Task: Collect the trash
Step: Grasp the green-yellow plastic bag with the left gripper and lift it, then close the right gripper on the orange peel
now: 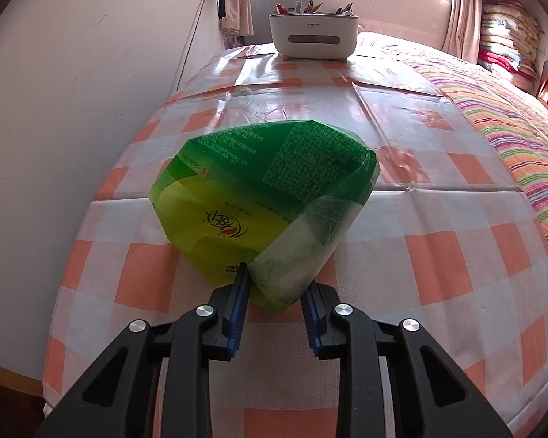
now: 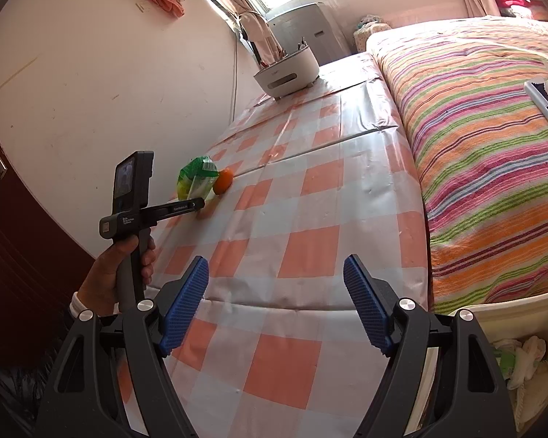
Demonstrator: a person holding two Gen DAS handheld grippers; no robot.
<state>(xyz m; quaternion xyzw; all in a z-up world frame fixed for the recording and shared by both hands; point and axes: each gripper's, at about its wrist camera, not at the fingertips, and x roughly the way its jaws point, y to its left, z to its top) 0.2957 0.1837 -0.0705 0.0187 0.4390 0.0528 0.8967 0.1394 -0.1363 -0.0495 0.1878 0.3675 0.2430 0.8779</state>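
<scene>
Two grippers over checked tablecloth (image 2: 310, 197). Left gripper (image 1: 277, 284) brackets green plastic wrapper's (image 1: 259, 197) near corner, jaws not yet clamped; wrapper lies beside orange (image 2: 223, 181). Advice: close fully before lifting. Right gripper (image 2: 276, 303) spread, empty. Bin (image 2: 507, 306), off tablecloth's near corner, holds crumpled tissues (image 2: 526, 361).

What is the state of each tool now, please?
Left tool: partly closed around the green package; a firm grip cannot be told.
Right tool: open, holding nothing.
</scene>
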